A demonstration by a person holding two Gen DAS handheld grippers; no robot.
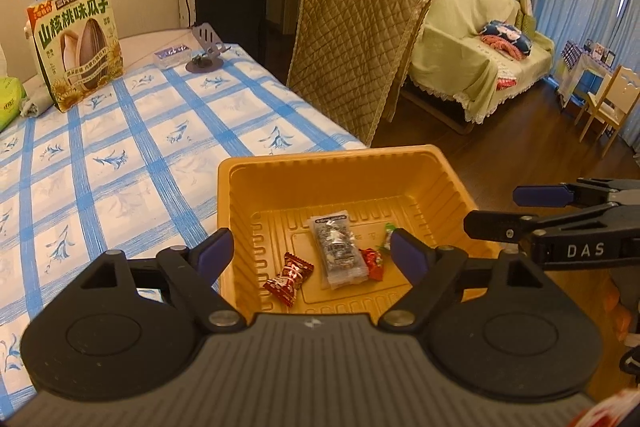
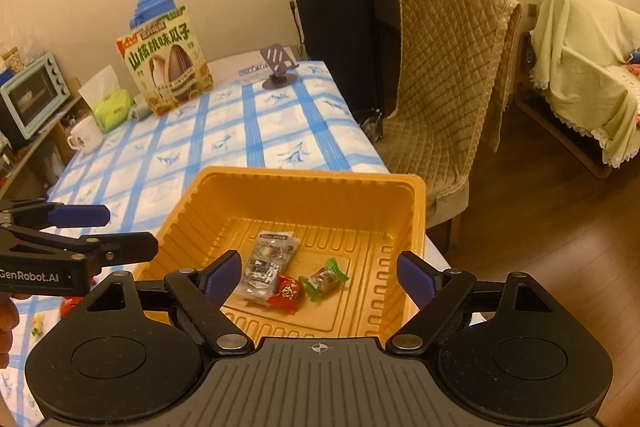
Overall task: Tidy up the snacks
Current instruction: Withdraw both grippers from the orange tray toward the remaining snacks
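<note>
An orange plastic tray (image 1: 320, 167) (image 2: 312, 173) sits at the near right corner of the blue-checked table (image 1: 120, 147). Inside lie a clear snack packet (image 1: 338, 251) (image 2: 268, 263), a red candy (image 1: 289, 277) to its left, a second red candy (image 1: 372, 261) (image 2: 286, 293) and a green-wrapped candy (image 1: 388, 233) (image 2: 324, 279). My left gripper (image 1: 314, 253) (image 2: 132, 231) hovers open above the tray's left side with nothing between its fingers. My right gripper (image 2: 320, 277) (image 1: 508, 211) hangs open over the tray's right side, also empty.
At the table's far end stand a sunflower-seed bag (image 2: 168, 63), a purple phone stand (image 2: 278, 67), a tissue pack (image 2: 112, 109) and a mug (image 2: 86, 139). A quilt-covered chair (image 2: 440, 87) stands right of the table. A loose red wrapper (image 2: 70, 307) lies left of the tray.
</note>
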